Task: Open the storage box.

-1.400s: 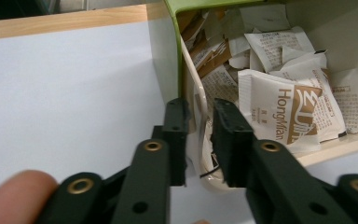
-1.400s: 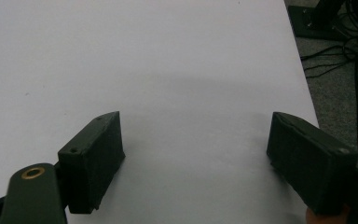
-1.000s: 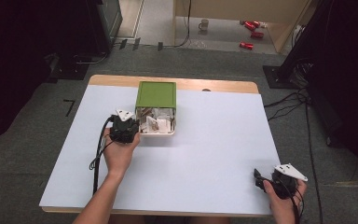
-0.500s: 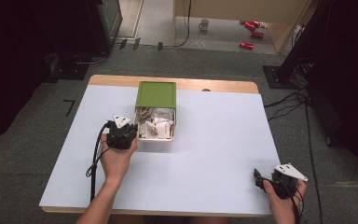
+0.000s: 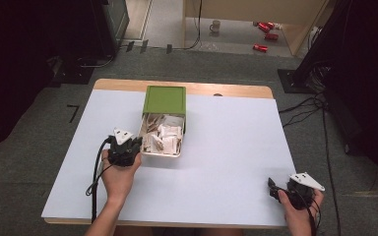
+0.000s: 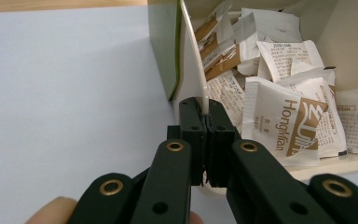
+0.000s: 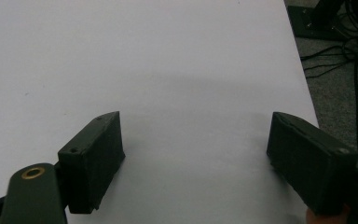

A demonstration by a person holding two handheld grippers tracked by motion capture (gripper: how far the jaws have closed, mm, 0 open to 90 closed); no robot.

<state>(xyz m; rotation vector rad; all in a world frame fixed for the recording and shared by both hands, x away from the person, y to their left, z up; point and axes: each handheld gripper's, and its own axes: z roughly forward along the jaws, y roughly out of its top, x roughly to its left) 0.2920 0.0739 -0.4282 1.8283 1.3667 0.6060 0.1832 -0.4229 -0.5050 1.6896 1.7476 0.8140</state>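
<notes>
The left gripper (image 6: 208,122) pinches the near wall of the box (image 5: 149,147) of sachets (image 6: 284,123); pull slowly and level. The right gripper (image 7: 193,163) rests spread, well right of the box.

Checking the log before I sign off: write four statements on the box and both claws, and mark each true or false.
1. The left claw is shut on the box wall. True.
2. The right claw is shut. False: its jaws stand wide apart over the bare table.
3. The box holds white and brown sachets. True.
4. The green lid covers the box. False: it is open, at the far end.
</notes>
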